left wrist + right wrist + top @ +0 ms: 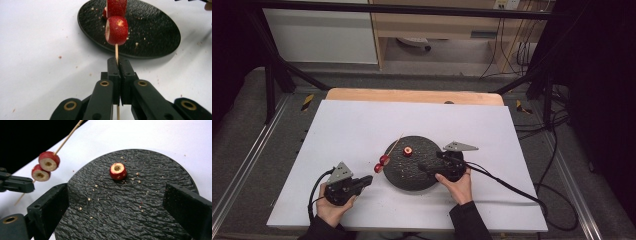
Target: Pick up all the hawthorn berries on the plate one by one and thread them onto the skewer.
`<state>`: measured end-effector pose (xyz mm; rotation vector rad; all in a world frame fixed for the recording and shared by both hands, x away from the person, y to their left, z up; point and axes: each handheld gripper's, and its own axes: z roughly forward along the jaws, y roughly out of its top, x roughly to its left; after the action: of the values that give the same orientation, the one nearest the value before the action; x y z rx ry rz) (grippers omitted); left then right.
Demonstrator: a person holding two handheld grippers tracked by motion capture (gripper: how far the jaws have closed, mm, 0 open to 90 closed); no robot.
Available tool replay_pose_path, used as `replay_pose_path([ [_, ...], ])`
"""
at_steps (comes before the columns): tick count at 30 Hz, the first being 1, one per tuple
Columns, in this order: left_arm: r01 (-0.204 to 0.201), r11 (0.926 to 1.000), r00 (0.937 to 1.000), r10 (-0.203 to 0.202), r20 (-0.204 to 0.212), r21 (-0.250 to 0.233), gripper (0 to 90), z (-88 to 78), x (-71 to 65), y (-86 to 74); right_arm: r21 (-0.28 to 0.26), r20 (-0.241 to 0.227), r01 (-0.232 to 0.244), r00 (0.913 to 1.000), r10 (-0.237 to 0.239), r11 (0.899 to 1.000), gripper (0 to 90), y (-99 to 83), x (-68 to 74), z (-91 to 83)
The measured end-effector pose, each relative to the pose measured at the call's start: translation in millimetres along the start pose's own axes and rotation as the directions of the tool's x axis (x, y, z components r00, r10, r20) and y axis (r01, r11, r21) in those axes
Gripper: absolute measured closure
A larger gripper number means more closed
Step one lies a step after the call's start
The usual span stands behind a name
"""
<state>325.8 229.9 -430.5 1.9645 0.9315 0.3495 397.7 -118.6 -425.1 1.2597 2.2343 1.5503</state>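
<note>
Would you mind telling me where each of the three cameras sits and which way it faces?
High view: above the person's side, looking forward and down on the white table; both hands, the left gripper and the right gripper show.
Left gripper view: rides the left gripper, facing the black plate; its jaws pinch the skewer.
Right gripper view: rides the right gripper, looking over the plate at the loose fruit piece; its jaws stand wide.
Shared: both gripper views show the plate and the two skewered pieces.

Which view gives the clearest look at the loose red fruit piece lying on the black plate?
The right gripper view: the loose fruit piece lies unobstructed on the black plate, its cored top and crumbs plain. The high view shows it small. In the left gripper view the skewered pieces block that part of the plate.
</note>
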Motion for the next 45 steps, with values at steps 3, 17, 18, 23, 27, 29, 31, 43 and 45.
replay_pose_path([
  [3,-0.009,0.9999,1.0,0.009,0.002,0.007,88.2,-4.3,2.7,-4.9,0.022,0.001,0.007,1.0,-0.007,1.0,7.1,-0.9,-0.2,1.4],
  [17,0.029,0.9993,0.9996,-0.029,-0.003,0.024,88.2,-18.2,18.8,-17.9,0.222,0.002,0.088,0.9958,-0.091,0.971,2.7,12.1,6.8,18.4],
  [18,0.03,0.9992,0.9995,-0.03,-0.005,0.025,88.2,-18.7,19.5,-18.3,0.232,0.003,0.097,0.995,-0.1,0.968,2.7,14.0,7.6,19.8],
  [23,0.034,0.9991,0.9994,-0.034,-0.011,0.026,88.2,-20.2,22.5,-19.6,0.269,0.013,0.121,0.9915,-0.129,0.955,2.3,24.6,9.5,27.7],
  [27,0.037,0.999,0.9993,-0.036,-0.012,0.024,88.2,-21.4,23.6,-19.5,0.299,0.025,0.142,0.9874,-0.156,0.944,2.4,33.3,11.2,33.3],
  [29,0.038,0.9991,0.9992,-0.038,-0.013,0.02,88.2,-21.8,24.0,-19.5,0.313,0.029,0.155,0.9846,-0.172,0.937,3.3,38.1,12.4,36.2],
  [31,0.037,0.9991,0.9992,-0.037,-0.014,0.023,88.2,-21.8,24.0,-19.5,0.331,0.033,0.169,0.9812,-0.19,0.928,4.3,43.4,14.4,39.3],
  [43,0.027,0.9992,0.9994,-0.026,-0.022,0.031,88.2,-19.9,22.7,-19.9,0.405,0.031,0.205,0.9709,-0.237,0.891,14.5,70.2,19.7,69.2],
  [45,0.027,0.9992,0.9994,-0.026,-0.023,0.03,88.2,-20.1,22.8,-19.9,0.415,0.037,0.203,0.9702,-0.239,0.887,17.0,73.3,19.2,73.8],
])
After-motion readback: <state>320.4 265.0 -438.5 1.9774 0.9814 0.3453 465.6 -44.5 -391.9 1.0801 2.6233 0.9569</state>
